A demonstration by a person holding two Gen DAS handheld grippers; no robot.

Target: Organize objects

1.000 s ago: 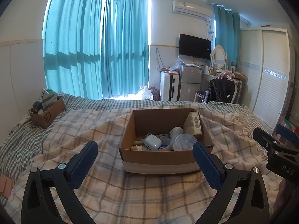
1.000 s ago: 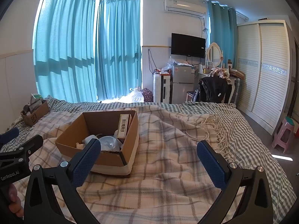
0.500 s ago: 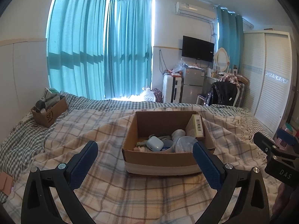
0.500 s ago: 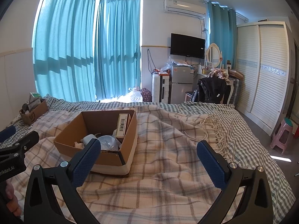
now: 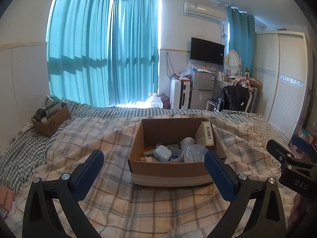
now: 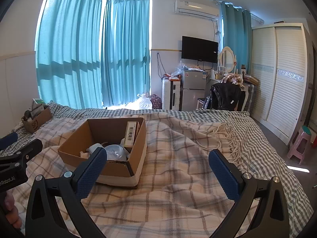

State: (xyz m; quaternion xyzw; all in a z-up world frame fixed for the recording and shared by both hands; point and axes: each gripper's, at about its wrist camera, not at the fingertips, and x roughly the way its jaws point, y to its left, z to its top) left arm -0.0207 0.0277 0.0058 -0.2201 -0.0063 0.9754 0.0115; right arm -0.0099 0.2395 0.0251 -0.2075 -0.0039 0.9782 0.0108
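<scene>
An open cardboard box point(image 5: 170, 170) sits on the plaid blanket in the middle of the bed; it also shows in the right wrist view point(image 6: 118, 170). Inside lie a white case point(image 5: 162, 153), a clear round lid point(image 5: 195, 154), a white bottle point(image 5: 187, 141) and a barcoded carton point(image 5: 207, 135) leaning on the right wall. My left gripper point(image 5: 153, 171) is open and empty, just short of the box's near wall. My right gripper point(image 6: 158, 167) is open and empty, over the blanket to the right of the box.
A smaller cardboard box point(image 5: 50, 122) full of items stands at the bed's far left. A pink object point(image 5: 7, 196) lies at the left edge. Blanket fringe point(image 6: 227, 136) trails to the right. A pink stool point(image 6: 300, 144) and a wardrobe point(image 6: 281, 91) stand beyond the bed.
Both grippers tilted slightly, so the box sits a little lower and closer in view. Both stay open and empty.
</scene>
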